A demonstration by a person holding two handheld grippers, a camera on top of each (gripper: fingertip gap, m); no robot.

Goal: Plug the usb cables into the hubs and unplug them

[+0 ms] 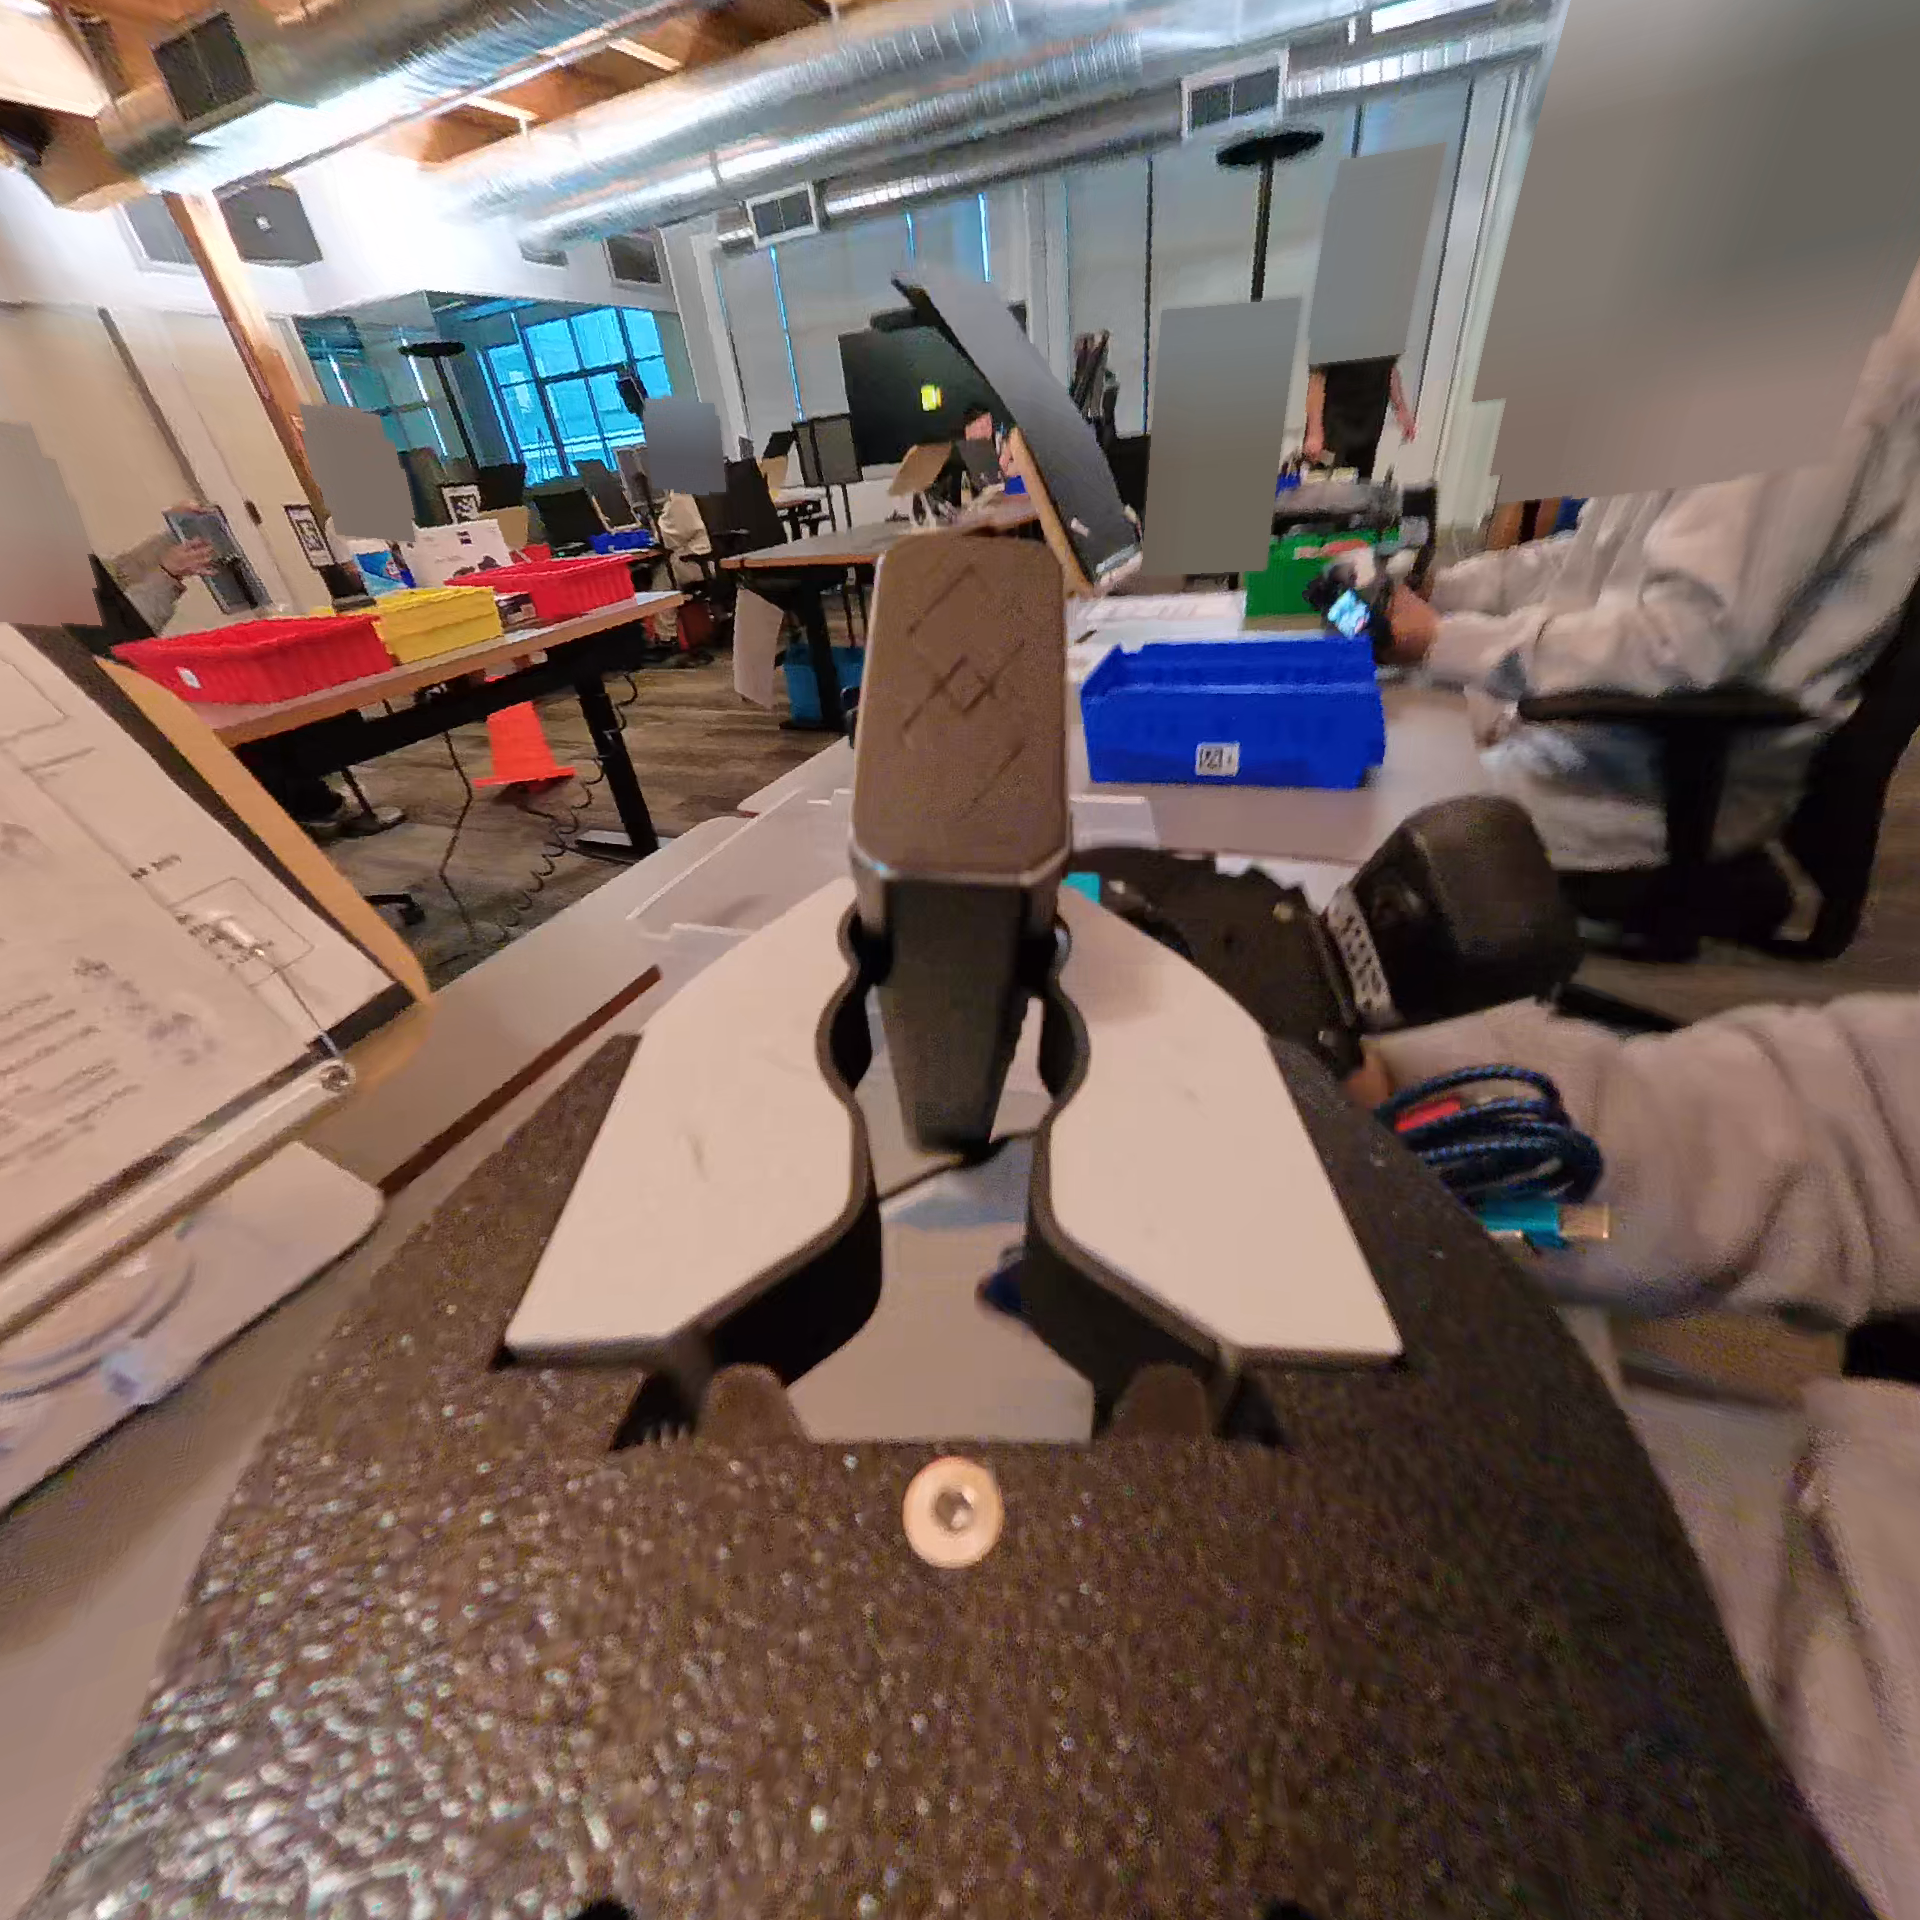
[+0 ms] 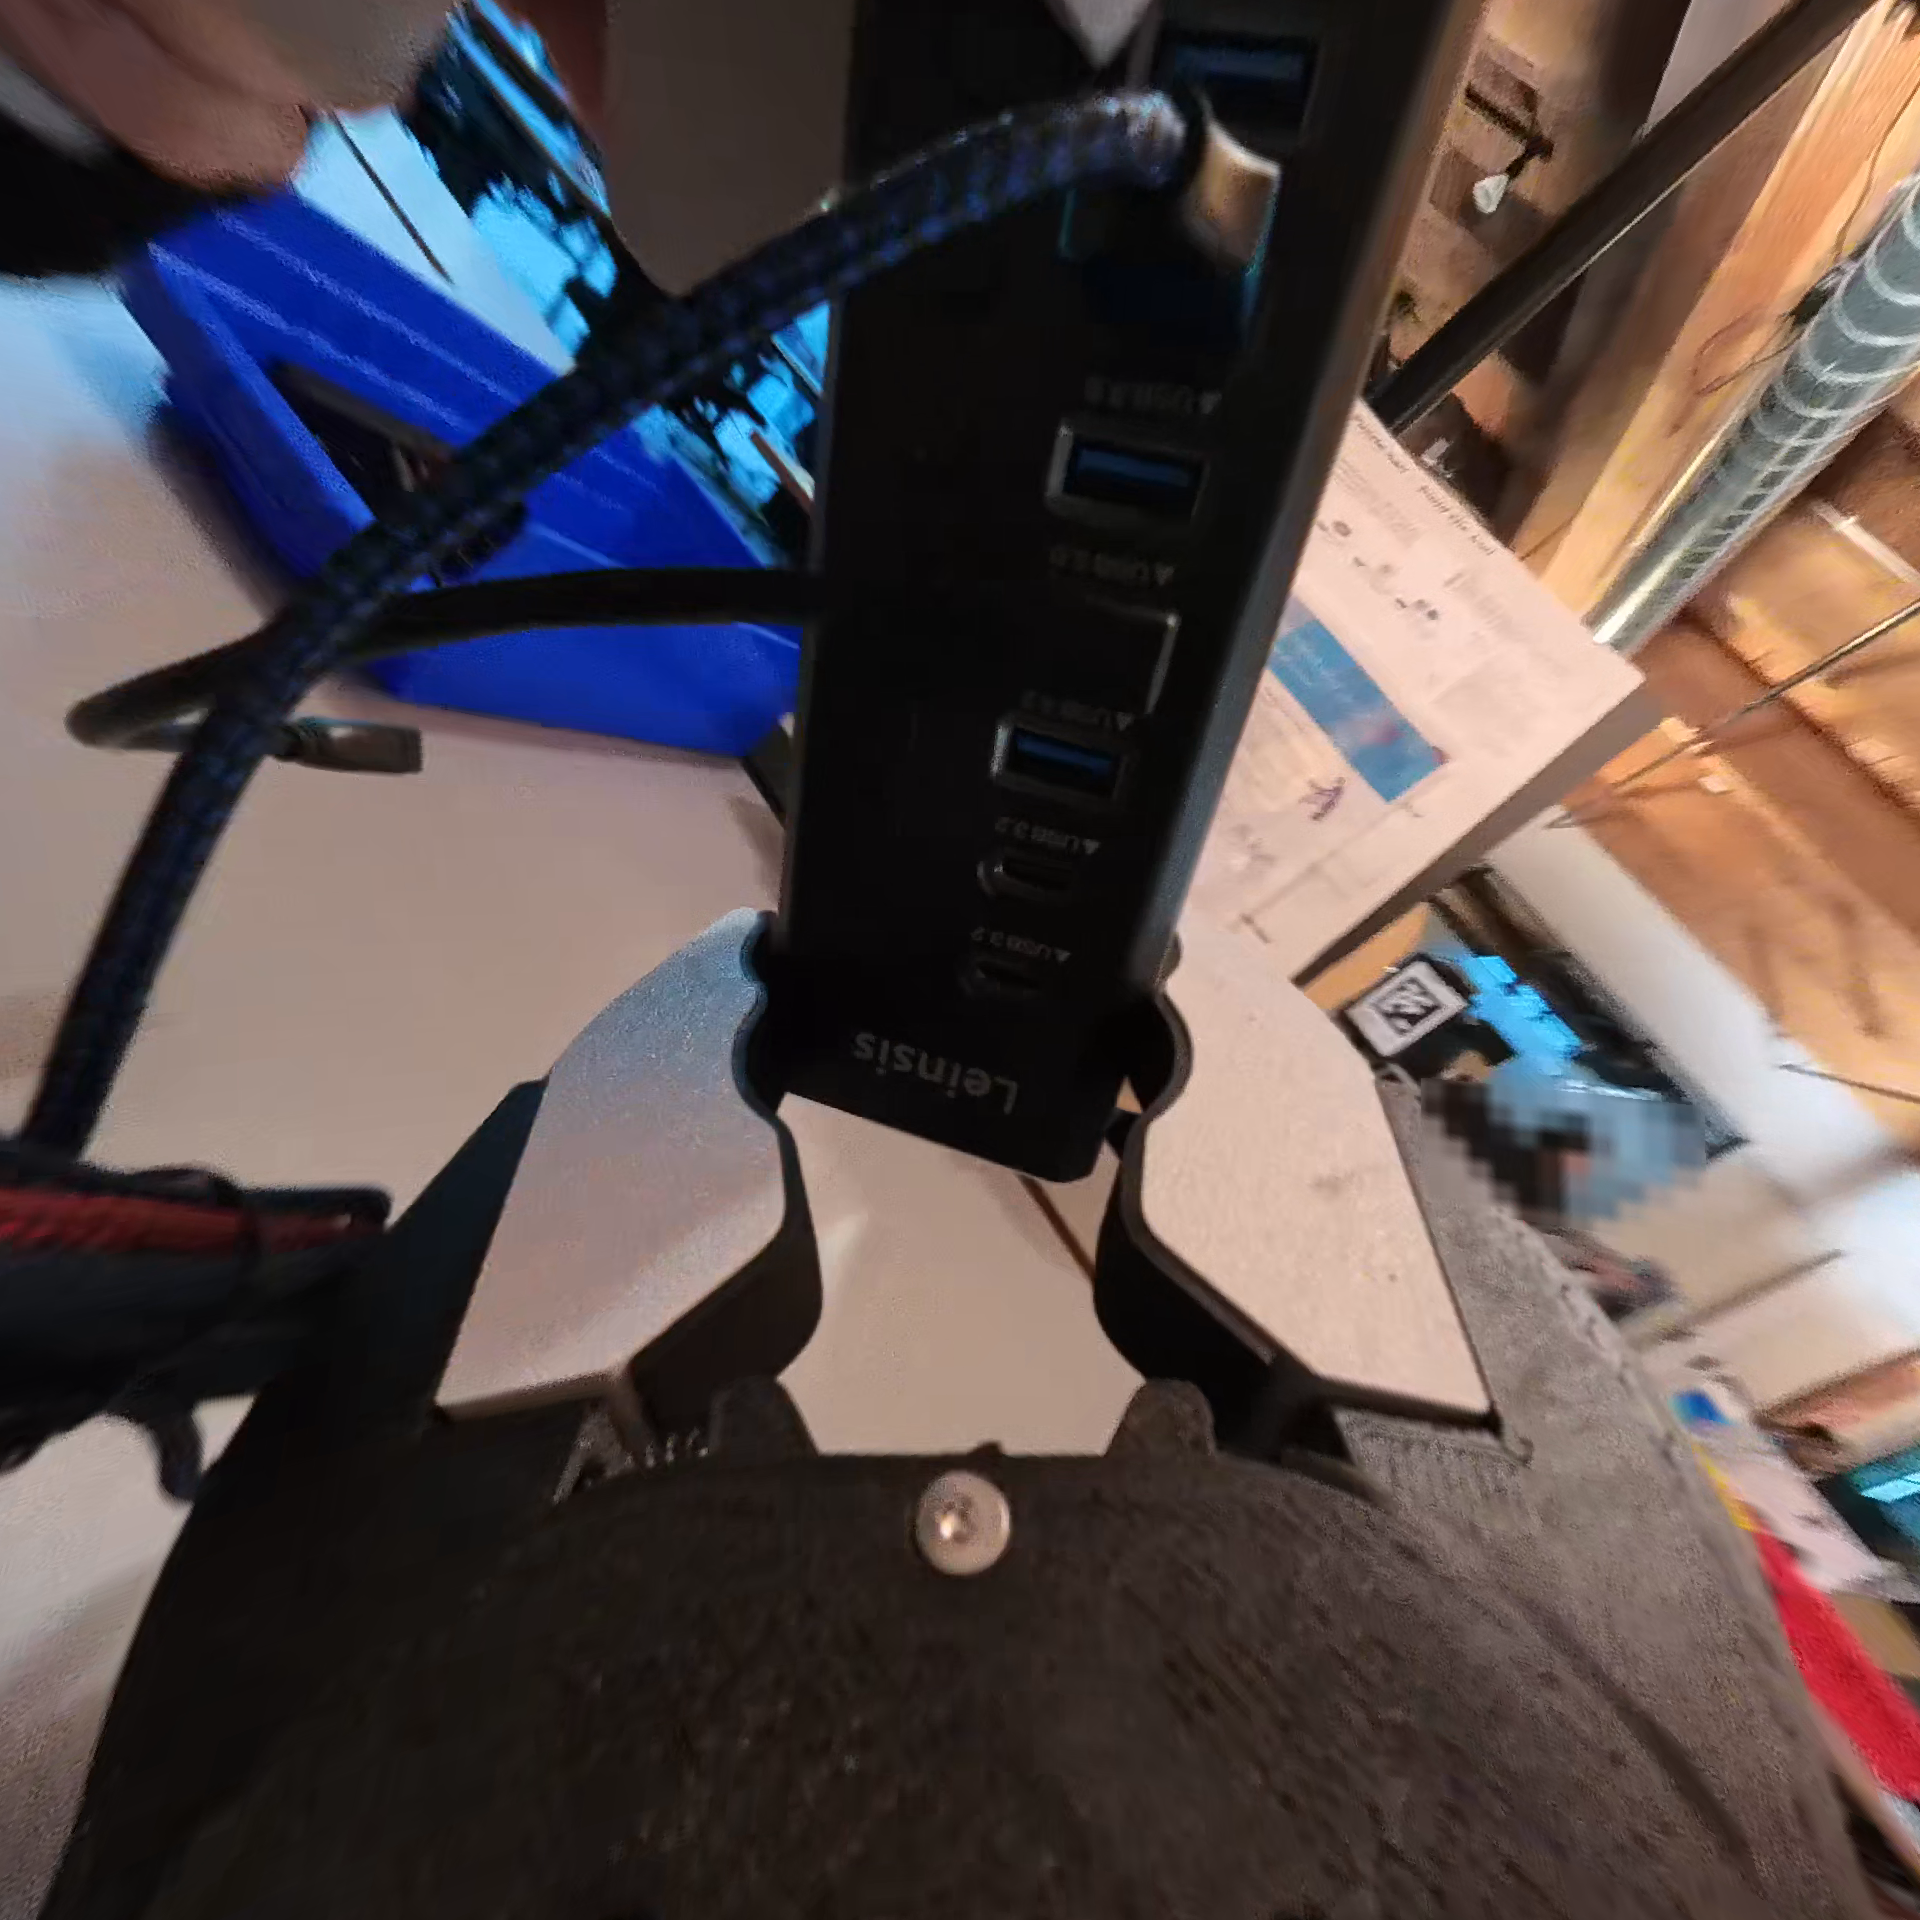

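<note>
Hub (image 1: 961, 831) number one, dark grey, stands upright between the fingers of the left gripper (image 1: 954, 1039), which are closed on its lower end. The right gripper (image 2: 961, 1049) clamps a second, black hub (image 2: 1023, 644) by its near end; past the fingertips a braided blue-black cable (image 2: 499, 457) is plugged into a far port. The pale table (image 1: 1299, 821) lies beyond the left fingers, with a blue bin (image 1: 1231, 712) behind to the right. To the left are red and yellow trays (image 1: 343, 644) in an open office with silver ducts overhead.
</note>
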